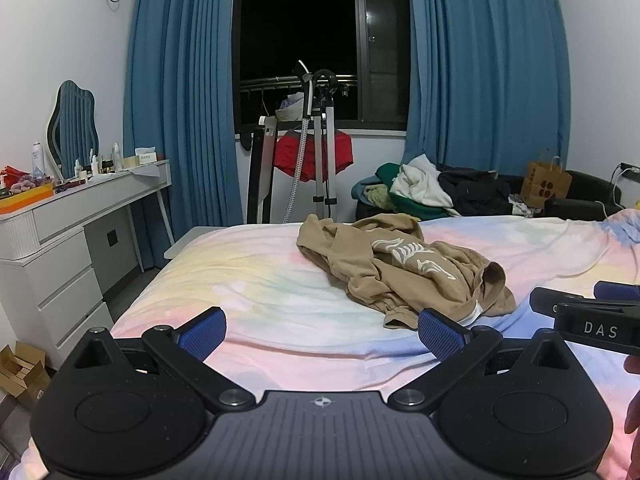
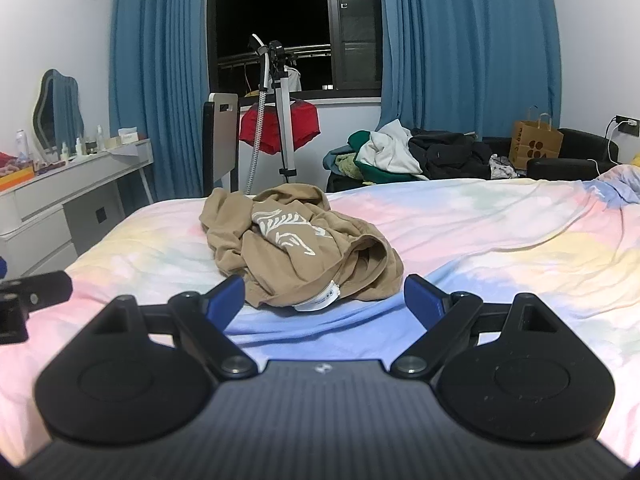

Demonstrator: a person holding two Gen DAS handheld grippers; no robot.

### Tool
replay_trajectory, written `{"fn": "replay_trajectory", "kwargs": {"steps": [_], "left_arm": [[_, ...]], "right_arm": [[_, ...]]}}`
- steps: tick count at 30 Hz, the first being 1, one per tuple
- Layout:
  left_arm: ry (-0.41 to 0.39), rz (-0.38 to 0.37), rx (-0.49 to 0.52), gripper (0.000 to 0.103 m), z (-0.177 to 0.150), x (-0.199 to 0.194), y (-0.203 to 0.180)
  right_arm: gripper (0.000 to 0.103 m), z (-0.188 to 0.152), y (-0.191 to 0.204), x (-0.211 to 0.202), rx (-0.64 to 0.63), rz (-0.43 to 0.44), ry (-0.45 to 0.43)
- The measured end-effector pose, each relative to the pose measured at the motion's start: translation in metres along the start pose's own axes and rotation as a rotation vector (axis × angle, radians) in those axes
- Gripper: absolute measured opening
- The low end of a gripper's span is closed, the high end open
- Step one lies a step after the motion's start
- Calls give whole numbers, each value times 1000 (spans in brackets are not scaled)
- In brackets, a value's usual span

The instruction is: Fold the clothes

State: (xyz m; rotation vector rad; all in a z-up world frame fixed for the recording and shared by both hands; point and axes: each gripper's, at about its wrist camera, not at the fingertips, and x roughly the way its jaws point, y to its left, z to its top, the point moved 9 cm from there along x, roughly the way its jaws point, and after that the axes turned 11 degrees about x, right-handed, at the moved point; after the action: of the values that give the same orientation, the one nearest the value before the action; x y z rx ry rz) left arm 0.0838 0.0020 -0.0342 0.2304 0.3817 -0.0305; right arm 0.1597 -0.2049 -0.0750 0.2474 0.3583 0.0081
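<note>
- A bed (image 1: 280,320) with a pastel tie-dye sheet fills the lower half of both views.
- Blue curtains (image 1: 180,100) hang at either side of a dark window (image 1: 296,28) at top centre.
- A white dresser (image 1: 60,236) stands at the left edge, with bottles and a wavy-framed mirror (image 1: 74,128) on top.
- A garment steamer stand (image 1: 320,140) stands at centre, behind the bed, with a red garment (image 1: 312,156) hanging on it.
- A heap of mixed clothing (image 1: 424,188) lies on a dark sofa right of centre.
- A brown paper bag (image 1: 546,184) stands at the right, on the sofa.
- Cardboard boxes (image 1: 22,372) sit at the lower left, on the floor.
</note>
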Motion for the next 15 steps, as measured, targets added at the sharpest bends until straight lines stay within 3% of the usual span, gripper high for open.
{"fn": "replay_trajectory", "kwargs": {"steps": [15], "left_arm": [[22,-13,3,103,-5,5,-4]], "right_arm": [[88,-2,0,2,12,8,0]]}}
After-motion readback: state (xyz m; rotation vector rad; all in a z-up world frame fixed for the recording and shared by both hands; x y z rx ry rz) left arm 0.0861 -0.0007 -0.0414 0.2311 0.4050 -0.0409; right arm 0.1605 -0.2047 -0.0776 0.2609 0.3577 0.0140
